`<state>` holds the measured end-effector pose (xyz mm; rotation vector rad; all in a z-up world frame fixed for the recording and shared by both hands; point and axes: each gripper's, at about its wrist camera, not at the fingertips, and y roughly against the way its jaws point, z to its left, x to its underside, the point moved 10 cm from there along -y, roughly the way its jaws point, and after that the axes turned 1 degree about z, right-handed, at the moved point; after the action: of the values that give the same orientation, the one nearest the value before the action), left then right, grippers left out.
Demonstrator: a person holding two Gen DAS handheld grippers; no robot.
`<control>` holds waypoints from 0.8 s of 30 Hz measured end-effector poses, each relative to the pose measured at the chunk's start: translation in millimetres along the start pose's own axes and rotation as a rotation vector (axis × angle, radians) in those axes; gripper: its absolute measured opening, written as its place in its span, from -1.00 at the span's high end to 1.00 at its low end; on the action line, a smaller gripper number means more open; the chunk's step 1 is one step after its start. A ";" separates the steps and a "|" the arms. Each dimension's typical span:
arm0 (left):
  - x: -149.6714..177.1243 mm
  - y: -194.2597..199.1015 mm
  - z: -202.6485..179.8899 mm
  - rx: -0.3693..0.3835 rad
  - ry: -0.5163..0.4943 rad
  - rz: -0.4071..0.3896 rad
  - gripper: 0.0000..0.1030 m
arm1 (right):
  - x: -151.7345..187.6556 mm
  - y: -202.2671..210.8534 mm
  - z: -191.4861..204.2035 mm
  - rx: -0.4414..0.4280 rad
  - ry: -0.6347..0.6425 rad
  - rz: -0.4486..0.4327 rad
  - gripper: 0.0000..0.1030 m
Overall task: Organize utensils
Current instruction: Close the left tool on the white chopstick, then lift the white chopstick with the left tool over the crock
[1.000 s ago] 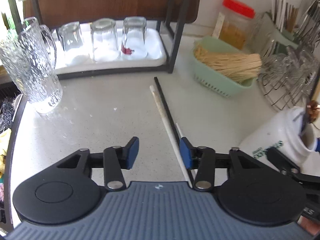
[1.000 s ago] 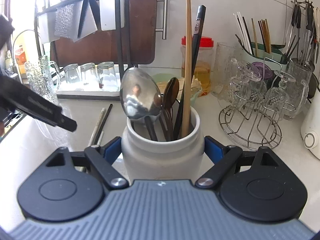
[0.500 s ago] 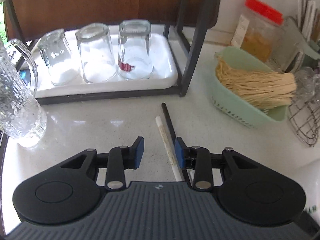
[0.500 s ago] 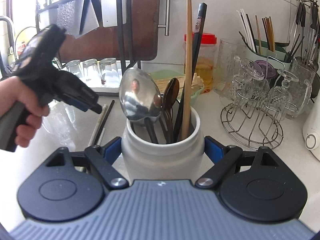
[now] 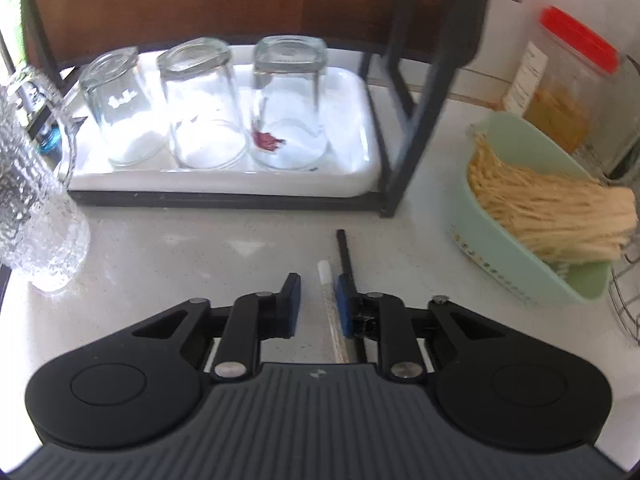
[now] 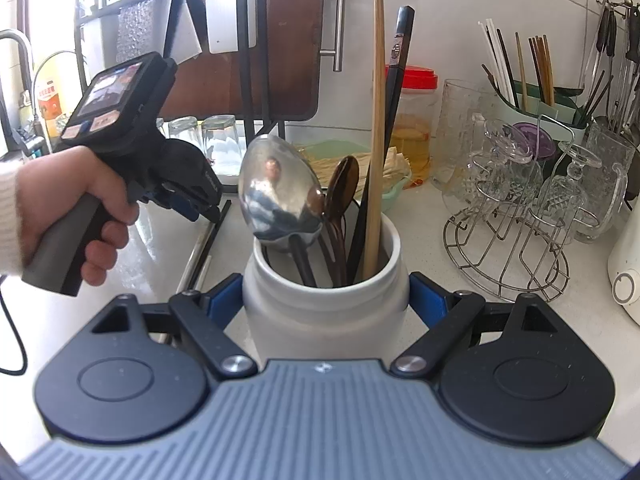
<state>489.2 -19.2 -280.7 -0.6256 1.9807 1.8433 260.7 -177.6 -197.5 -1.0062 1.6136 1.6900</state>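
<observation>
The right gripper (image 6: 326,300) held the white ceramic jar (image 6: 326,312), its blue pads pressed against the jar's two sides at the centre of the right wrist view. Inside the jar stood a steel ladle (image 6: 278,196), a brown spoon (image 6: 342,184), a wooden chopstick (image 6: 378,120) and a black chopstick in the jar (image 6: 396,64), all leaning toward twelve o'clock. At nine o'clock from the jar a hand (image 6: 68,204) gripped the left gripper (image 5: 318,306), angled down at the white countertop (image 5: 180,248). In the left wrist view its jaws had just been closing and stood narrow, with a white chopstick (image 5: 326,288) lying between them, hard against the right pad; whether the pads pressed on it could not be told, and the left pad stood clear. A black chopstick (image 5: 345,254) lay just beside the white one on the counter, passing outside the right finger. At eleven o'clock three upturned glasses (image 5: 202,104) stood on a white tray (image 5: 360,128), and at three o'clock sat a green basket (image 5: 520,272) of noodles.
</observation>
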 end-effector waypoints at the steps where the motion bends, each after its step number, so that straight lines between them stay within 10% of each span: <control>1: 0.2 -1.2 1.9 0.007 0.019 0.005 0.62 | 0.2 0.1 0.2 0.002 -0.002 -0.001 -0.74; 15: -8.3 -7.8 -15.9 -0.032 -0.080 0.047 0.84 | -1.3 -1.6 -0.1 0.001 0.001 0.009 -0.74; 24: 17.1 19.5 -26.1 0.083 -0.074 0.072 0.86 | -3.7 -5.4 0.5 0.015 -0.002 0.039 -0.74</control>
<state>465.1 -45.5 -271.5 -0.4610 2.0437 1.7872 267.1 -176.2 -197.4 -0.9711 1.6519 1.7020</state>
